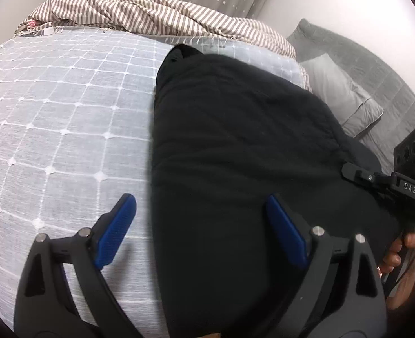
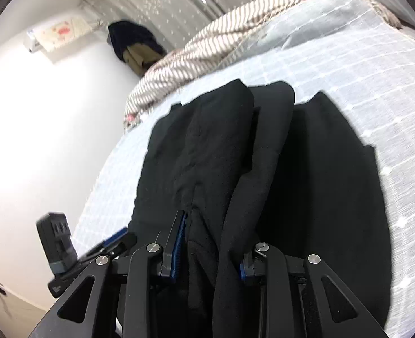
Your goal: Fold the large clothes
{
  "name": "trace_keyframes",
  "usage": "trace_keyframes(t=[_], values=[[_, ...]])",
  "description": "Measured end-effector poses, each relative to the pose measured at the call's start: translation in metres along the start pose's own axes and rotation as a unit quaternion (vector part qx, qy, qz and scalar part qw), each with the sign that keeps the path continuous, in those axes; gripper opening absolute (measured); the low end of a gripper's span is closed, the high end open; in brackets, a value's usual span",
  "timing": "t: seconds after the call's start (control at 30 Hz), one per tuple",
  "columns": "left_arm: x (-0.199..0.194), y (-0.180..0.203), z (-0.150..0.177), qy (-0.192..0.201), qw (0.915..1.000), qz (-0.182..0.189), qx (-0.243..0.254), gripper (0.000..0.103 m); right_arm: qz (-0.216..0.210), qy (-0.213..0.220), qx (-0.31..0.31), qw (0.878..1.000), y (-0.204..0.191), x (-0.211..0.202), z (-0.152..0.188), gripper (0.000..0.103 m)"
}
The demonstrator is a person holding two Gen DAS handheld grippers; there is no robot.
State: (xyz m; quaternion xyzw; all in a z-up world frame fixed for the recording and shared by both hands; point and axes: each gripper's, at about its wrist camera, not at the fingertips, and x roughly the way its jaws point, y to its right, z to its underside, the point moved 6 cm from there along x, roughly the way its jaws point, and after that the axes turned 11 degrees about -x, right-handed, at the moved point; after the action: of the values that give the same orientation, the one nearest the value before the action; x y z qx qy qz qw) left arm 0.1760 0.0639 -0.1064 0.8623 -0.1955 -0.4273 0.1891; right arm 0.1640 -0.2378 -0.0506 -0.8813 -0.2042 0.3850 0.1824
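While the black garment (image 1: 235,146) lies lengthwise on the pale checked bedspread (image 1: 66,107), its near end bunched between the blue pads of the right gripper (image 2: 211,242), which pinches it, the left gripper (image 1: 201,225) stands spread wide over its left edge, gripping nothing.

One black garment (image 1: 235,140) on my bed (image 1: 66,98), one striped blanket (image 1: 151,14) at its far edge, two grey pillows (image 1: 345,93), my two claws, left (image 1: 201,225) and right (image 2: 211,242)
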Motion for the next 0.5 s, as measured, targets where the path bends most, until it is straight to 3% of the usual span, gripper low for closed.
trace_keyframes(t=[0.2, 0.3, 0.37, 0.5], values=[[0.008, 0.019, 0.008, -0.005, 0.9998, 0.014, 0.016, 0.094, 0.0, 0.015, 0.064, 0.998, 0.053, -0.016, 0.0, 0.029], [0.015, 0.028, 0.015, -0.015, 0.9993, 0.018, 0.028, 0.094, 0.001, -0.003, 0.093, 0.996, 0.081, -0.013, 0.01, 0.03], [0.019, 0.032, 0.019, -0.019, 0.999, 0.013, 0.037, 0.094, 0.009, -0.027, 0.093, 0.995, 0.095, -0.01, 0.02, 0.045], [0.023, 0.031, 0.022, -0.024, 0.9988, 0.009, 0.042, 0.094, 0.027, -0.051, 0.092, 0.994, 0.101, -0.013, 0.028, 0.056]])
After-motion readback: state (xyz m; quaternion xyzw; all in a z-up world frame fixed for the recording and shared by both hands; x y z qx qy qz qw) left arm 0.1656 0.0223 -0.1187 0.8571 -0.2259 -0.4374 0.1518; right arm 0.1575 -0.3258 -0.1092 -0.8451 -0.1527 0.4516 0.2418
